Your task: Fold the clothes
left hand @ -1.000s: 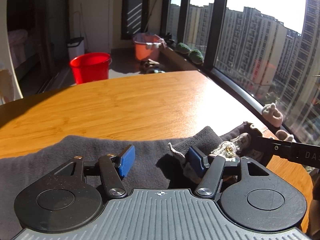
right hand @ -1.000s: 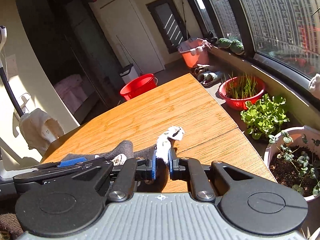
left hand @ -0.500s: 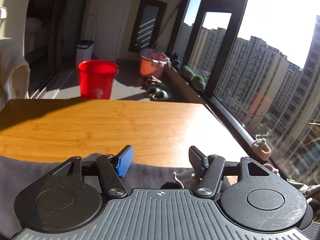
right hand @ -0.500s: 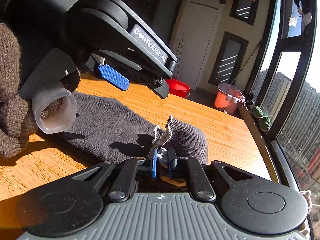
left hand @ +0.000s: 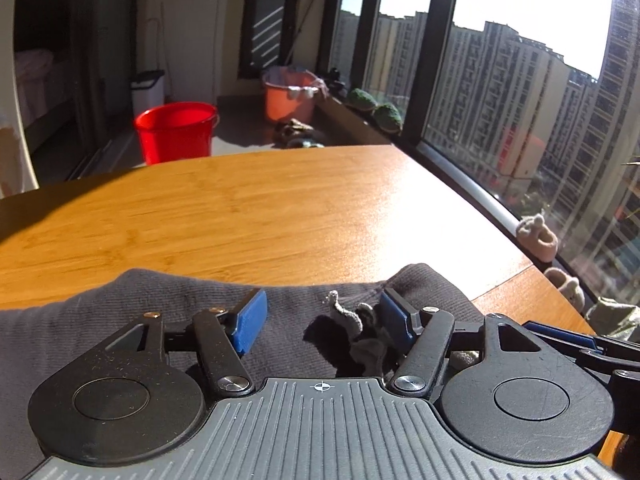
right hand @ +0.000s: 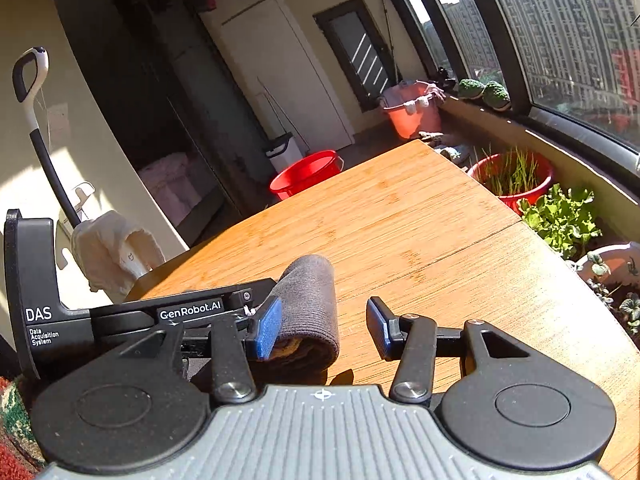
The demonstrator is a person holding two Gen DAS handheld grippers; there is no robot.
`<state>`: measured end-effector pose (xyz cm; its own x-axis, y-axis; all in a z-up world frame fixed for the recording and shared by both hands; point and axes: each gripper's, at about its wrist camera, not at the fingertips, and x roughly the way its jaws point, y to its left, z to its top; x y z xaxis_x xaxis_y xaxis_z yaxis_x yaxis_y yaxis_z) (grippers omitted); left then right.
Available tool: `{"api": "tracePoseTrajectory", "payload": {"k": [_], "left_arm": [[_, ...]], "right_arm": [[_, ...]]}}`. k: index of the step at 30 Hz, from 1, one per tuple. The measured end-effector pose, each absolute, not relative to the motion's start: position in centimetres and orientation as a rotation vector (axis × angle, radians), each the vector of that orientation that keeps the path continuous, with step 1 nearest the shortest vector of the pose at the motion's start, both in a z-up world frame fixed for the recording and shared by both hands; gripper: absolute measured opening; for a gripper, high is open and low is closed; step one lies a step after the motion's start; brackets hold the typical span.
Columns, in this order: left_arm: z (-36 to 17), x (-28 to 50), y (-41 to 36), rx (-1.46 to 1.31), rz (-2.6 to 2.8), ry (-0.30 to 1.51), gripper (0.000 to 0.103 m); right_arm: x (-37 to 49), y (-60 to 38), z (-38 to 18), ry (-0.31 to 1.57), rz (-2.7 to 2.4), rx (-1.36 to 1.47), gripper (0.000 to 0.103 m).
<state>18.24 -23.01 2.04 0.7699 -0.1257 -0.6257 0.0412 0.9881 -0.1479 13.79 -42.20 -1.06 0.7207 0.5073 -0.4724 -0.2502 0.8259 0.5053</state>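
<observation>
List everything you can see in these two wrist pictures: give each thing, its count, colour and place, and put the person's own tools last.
Garment: one, dark grey knit, near edge of table, folded over at one end.
Table: one, light wood, under the garment.
Bucket: one, red, on the floor beyond the table.
Tub: one, orange-pink, on the floor by the window.
Bin: one, white with a black lid, behind the bucket.
Potted plants: several, green, right of the table.
Left gripper: one, black with blue pads, open over the garment.
Right gripper: one, black with blue pads, open at the garment's folded end.
</observation>
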Motion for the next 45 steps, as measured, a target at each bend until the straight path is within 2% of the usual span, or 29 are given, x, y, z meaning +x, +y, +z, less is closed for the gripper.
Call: {"api": "tracePoseTrajectory", "payload": {"k": [5,7,11,14,18,21,23,31,36,40,45], "left_arm": [[2.1,18.2,-22.3,-0.155,-0.102,0.704,0.069],[2.3,18.2,-22.1,-0.167,-0.1,0.714,0.068],[2.5,18.0,-22.3,-0.192,-0.121,0.722,0.068],[3.2,17.7,-22.6,-0.211,-0.148,0.723,0.069],[4.2,17.2,-22.4,-0.221,-0.155,0.699,0.076],[4.6,17.1,-22.0,-0.241,-0.148,0.697,0.075],[5.0,17.0,-22.0,-0.247,-0.155,0.693,0.07],[5.7,17.0,-24.4,-0.223,-0.218,0.682,0.069],[4.8,18.0,-25.3,-0.16,-0.19,0.697,0.07],[4.5,17.7,-25.3,-0.133,-0.172,0.683,0.07],[4.1,17.6,-24.3,-0.154,-0.164,0.681,0.074]], "right_arm": [[14.5,-41.3,-2.8,0.699,0.457,0.502,0.046],[14.2,-41.3,-2.5,0.694,0.466,0.474,0.037],[14.0,-41.8,-1.3,0.663,0.473,0.433,0.033],[13.1,-40.6,0.2,0.557,0.385,0.177,0.033],[12.1,-37.9,0.5,0.47,0.368,-0.152,0.033],[11.0,-36.1,0.1,0.41,0.38,-0.33,0.033],[10.2,-35.0,0.0,0.366,0.388,-0.436,0.033],[7.2,-30.3,-2.7,0.179,0.378,-0.854,0.033],[8.4,-31.9,-1.6,0.271,0.46,-0.658,0.038],[9.8,-35.6,0.2,0.424,0.583,-0.332,0.053],[11.4,-39.6,0.5,0.544,0.619,-0.096,0.055]]}}
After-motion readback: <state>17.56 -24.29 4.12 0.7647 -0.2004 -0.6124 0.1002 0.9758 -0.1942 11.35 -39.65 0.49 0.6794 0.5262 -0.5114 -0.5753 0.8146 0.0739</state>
